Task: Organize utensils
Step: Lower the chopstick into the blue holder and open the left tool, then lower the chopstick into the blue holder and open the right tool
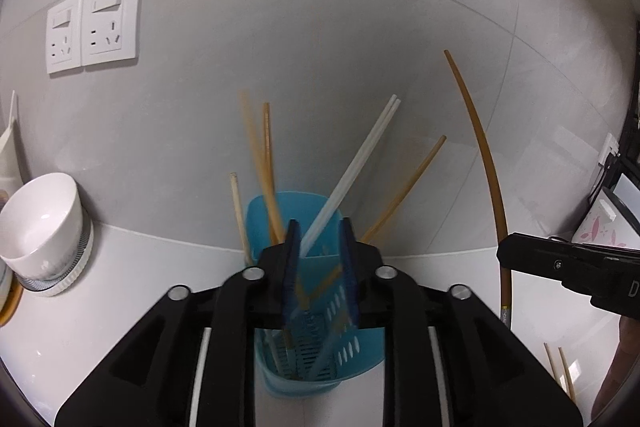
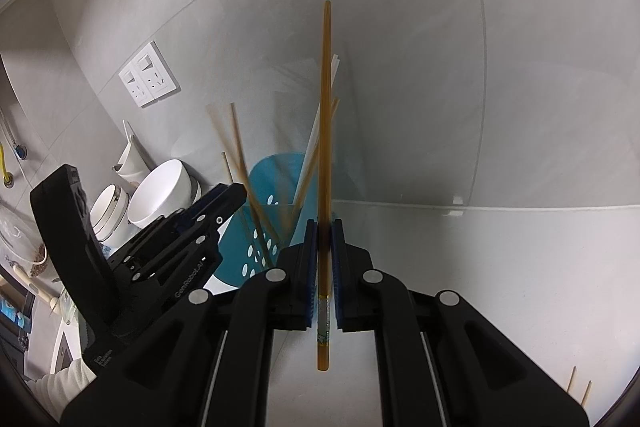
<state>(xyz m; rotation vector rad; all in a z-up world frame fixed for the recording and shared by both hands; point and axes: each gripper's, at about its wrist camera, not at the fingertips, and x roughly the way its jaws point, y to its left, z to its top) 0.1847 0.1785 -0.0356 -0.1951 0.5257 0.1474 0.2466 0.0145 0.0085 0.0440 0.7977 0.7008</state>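
Chopsticks point(image 1: 352, 167) in holder point(image 1: 264, 215), perhaps blurred.

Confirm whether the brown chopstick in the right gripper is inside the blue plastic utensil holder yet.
Still out. The right gripper clamps the brown chopstick upright beside the blue plastic utensil holder.
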